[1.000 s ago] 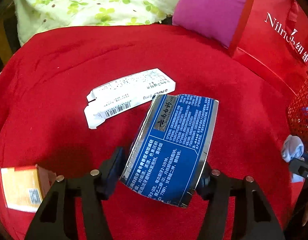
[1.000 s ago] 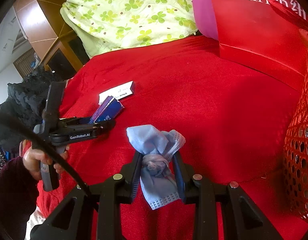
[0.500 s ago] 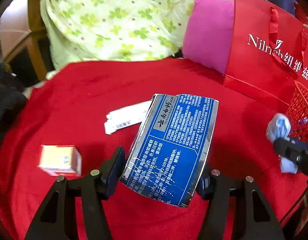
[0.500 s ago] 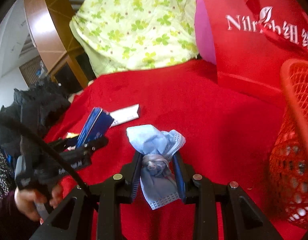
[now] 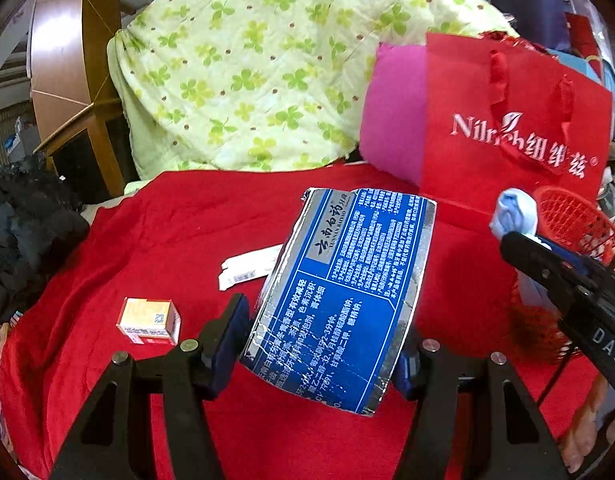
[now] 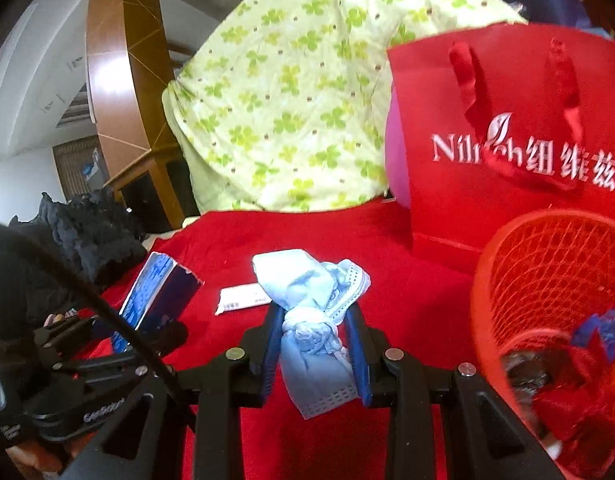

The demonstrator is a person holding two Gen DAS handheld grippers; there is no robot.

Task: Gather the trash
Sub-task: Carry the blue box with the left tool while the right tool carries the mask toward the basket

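Flattened blue toothpaste box (image 5: 343,300), creased.

- Lived-in room of a home, likely a bedroom or sitting area.
- Soft surface under a red cloth (image 5: 179,240), rumpled like a bed or sofa cover.
- Green clover-print quilt (image 5: 247,60) heaped at the back, pink cushion (image 5: 395,120) beside it.
- Red paper shopping bag (image 6: 507,140) with ribbon handles standing upright on the cloth.
- Red mesh wastebasket (image 6: 547,280) at the right, scraps inside.
- Curved wooden furniture frame (image 6: 115,80) and pale wall behind.
- Dark clothing (image 6: 95,232) piled at the left edge.
- Small household cartons lying about: orange box (image 5: 149,320), flat white box (image 5: 247,266).
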